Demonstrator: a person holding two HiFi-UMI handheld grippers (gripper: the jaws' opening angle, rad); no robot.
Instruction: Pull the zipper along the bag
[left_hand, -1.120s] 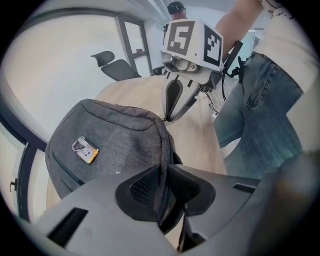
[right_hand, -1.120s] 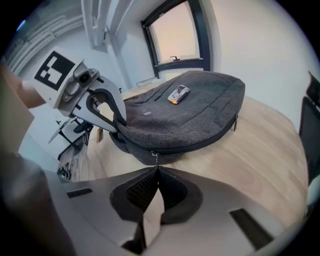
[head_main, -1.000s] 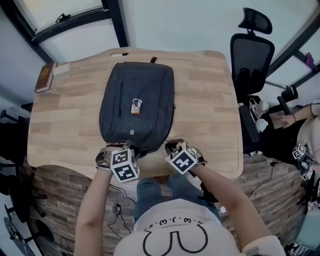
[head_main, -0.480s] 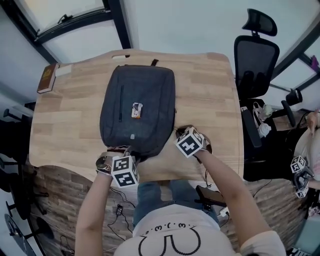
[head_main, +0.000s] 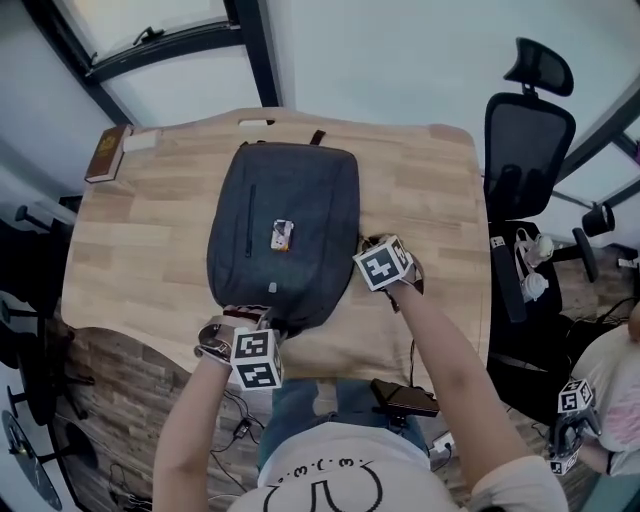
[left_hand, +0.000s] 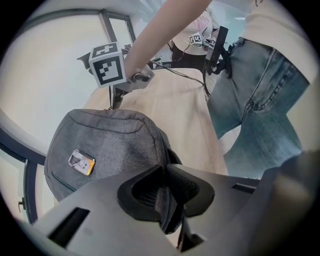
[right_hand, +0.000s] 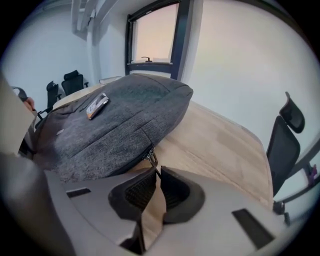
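In the head view the marker cube hides the tips of the left gripper (left_hand: 164, 186). Its own view shows the jaws pinching a fold of grey fabric at the near edge of the bag (head_main: 300, 190); they have just been closing. The bag lies flat mid-worktop (head_main: 430, 190), dark grey, with a small rectangular tag (head_main: 282, 234) on its face. Its zip line is hard to trace from above. The jaws of the right gripper (right_hand: 159, 170) are slightly apart and have just been opening. The zipper pull (right_hand: 151, 159) ends at their tips; pad contact unclear.
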